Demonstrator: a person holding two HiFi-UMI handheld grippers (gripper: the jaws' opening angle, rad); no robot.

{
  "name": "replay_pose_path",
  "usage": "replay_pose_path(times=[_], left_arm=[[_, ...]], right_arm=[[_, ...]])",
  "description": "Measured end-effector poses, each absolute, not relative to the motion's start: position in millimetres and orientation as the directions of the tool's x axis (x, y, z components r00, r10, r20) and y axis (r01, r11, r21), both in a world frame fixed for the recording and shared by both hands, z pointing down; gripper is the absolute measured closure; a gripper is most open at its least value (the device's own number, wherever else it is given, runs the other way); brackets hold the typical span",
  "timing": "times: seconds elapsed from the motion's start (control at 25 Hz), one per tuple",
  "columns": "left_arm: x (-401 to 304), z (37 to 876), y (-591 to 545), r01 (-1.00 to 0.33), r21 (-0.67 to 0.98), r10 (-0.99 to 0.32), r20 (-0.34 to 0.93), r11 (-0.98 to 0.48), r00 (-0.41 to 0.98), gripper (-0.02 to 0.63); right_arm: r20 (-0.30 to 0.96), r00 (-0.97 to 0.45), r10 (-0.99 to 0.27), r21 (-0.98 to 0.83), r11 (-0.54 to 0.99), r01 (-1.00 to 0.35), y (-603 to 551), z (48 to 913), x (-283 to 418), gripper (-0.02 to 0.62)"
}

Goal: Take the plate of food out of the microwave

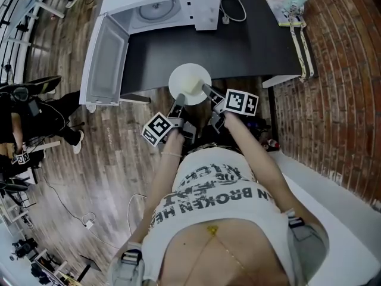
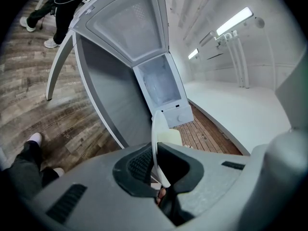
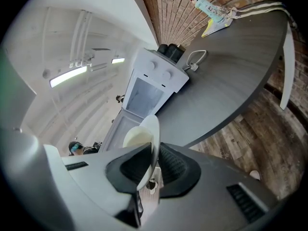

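A white plate (image 1: 189,83) with a pale yellow piece of food (image 1: 191,87) hangs at the near edge of the dark grey table (image 1: 250,40), outside the microwave. My left gripper (image 1: 178,102) is shut on the plate's left rim and my right gripper (image 1: 209,92) on its right rim. The left gripper view shows the plate (image 2: 156,138) edge-on between the pads of the left gripper (image 2: 155,154). The right gripper view shows the same plate (image 3: 153,134) clamped in the right gripper (image 3: 151,159). The white microwave (image 1: 161,6) stands at the table's back with its door (image 1: 107,58) swung wide open and its turntable bare.
A white cable (image 1: 232,8) lies right of the microwave. A yellow booklet with a small toy (image 1: 292,5) and a strap (image 1: 302,46) sit at the table's right end, by a brick wall (image 1: 345,70). A seated person (image 1: 36,118) is on the wooden floor at left.
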State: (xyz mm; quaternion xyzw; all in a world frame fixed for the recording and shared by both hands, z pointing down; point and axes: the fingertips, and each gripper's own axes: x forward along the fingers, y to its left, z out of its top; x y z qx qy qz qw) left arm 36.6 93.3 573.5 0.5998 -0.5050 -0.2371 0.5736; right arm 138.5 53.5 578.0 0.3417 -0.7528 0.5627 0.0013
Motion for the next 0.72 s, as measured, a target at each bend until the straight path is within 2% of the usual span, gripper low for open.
replay_pose_path(times=[0.72], left_arm=[[37.8,573.1,101.4,-0.335,0.926,-0.882,0.296,0.171,0.366,0.588]], right_arm=[[0.384,-0.777,-0.499,-0.852,0.134,-0.507,60.1,577.6,139.4,0.551]])
